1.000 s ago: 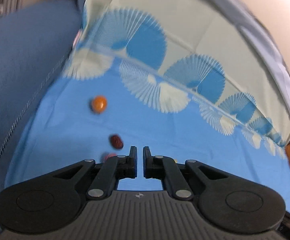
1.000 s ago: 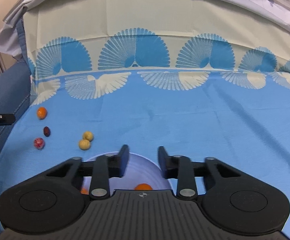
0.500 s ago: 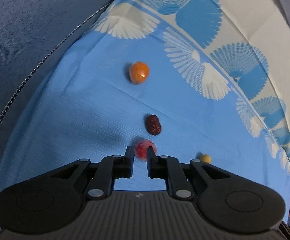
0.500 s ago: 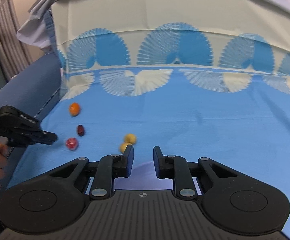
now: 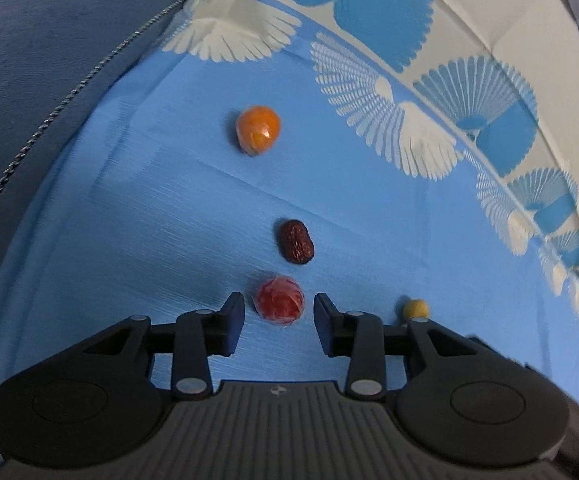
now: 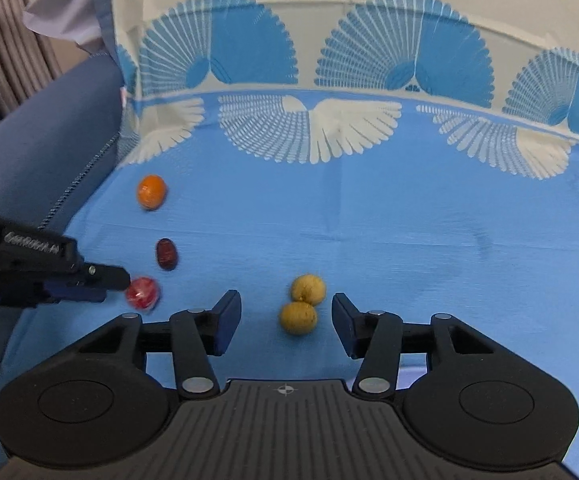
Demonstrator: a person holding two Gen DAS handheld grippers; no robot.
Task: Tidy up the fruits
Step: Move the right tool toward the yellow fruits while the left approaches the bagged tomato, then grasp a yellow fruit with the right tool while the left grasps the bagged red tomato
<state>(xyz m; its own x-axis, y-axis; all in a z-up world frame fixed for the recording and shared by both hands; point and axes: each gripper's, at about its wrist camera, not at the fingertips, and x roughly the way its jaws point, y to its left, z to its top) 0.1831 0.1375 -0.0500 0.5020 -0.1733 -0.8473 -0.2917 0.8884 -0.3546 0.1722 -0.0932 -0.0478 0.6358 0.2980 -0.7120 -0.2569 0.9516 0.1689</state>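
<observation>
Fruits: red one (image 5: 279,295) between my parted left gripper (image 5: 279,312) | right gripper (image 6: 285,312) parted, yellow pair (image 6: 303,304) at 12 | both just opening | next: close, lift

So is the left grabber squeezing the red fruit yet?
No, open. The left gripper has just been opening; blue cloth shows between each finger and the red fruit.

Both grippers' jaws have just been opening: left gripper (image 5: 279,310) now flanks the red fruit (image 5: 279,295), right gripper (image 6: 285,314) the two yellow fruits (image 6: 303,304), untouched.
</observation>
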